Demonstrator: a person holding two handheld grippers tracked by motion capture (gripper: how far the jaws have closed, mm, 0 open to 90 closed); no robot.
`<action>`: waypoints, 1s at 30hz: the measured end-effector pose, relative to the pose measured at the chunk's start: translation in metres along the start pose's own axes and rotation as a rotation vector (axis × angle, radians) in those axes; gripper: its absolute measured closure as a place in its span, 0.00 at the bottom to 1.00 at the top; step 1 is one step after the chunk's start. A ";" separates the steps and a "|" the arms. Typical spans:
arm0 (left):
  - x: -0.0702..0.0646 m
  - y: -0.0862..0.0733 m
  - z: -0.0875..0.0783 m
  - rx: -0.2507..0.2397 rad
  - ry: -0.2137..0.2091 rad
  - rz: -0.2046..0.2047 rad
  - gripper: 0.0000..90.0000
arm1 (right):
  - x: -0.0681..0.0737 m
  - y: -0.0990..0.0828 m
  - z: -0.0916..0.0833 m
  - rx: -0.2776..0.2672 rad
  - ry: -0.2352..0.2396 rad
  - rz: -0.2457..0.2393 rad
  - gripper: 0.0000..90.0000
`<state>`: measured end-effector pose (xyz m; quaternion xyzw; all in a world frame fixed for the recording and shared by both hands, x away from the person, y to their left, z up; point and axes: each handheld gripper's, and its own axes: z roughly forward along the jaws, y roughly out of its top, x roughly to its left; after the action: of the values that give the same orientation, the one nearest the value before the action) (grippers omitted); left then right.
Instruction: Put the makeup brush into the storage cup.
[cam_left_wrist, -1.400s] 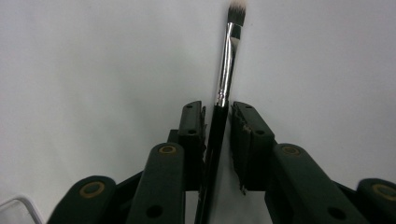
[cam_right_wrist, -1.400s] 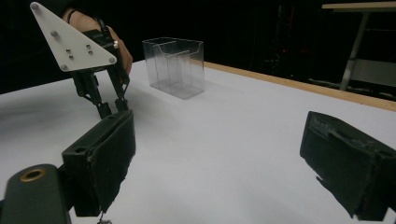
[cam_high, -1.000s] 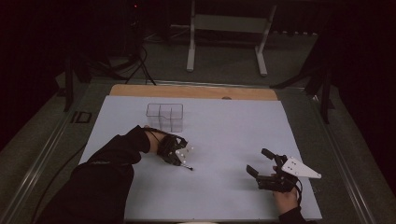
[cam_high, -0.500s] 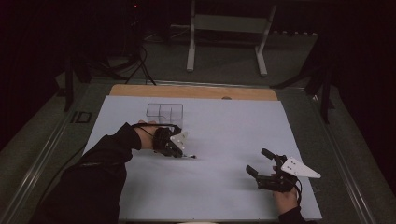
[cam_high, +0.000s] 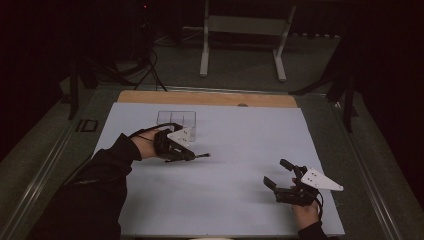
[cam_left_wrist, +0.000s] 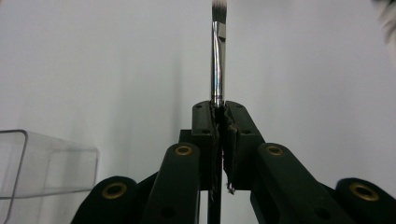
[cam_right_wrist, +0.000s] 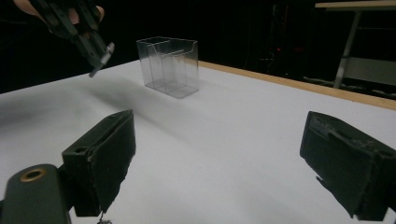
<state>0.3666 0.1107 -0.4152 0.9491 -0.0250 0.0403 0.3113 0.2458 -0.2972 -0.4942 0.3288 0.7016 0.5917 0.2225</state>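
Gripping a brush (cam_left_wrist: 218, 56) in pressed-together left tongs (cam_high: 187, 154), lifted off bench (cam_high: 240, 130); not yet in clear organizer (cam_high: 177, 121); right tongs (cam_high: 276, 174) spread, idle.

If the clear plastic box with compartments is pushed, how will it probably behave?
The clear plastic compartment box looks thin-walled and empty, so probably light. It stands rather tall on the smooth white table cover, so a low push would likely slide it, a high push may tip it. Its walls probably flex a little.

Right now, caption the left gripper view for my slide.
Left gripper clamps a slim makeup brush above the white table, clear organizer at left.
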 end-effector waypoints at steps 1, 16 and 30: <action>-0.001 -0.001 -0.002 -0.003 -0.002 -0.008 0.95 | 0.000 0.000 0.000 -0.001 -0.001 0.002 0.12; -0.010 -0.004 -0.025 -0.126 0.118 -0.117 0.95 | 0.000 0.000 0.001 0.004 0.001 0.005 0.12; -0.019 -0.003 -0.039 -0.243 0.280 -0.214 0.95 | 0.000 0.000 0.001 0.001 0.006 -0.003 0.12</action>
<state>0.3453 0.1370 -0.3878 0.8870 0.1147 0.1351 0.4263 0.2464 -0.2967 -0.4945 0.3260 0.7029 0.5922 0.2210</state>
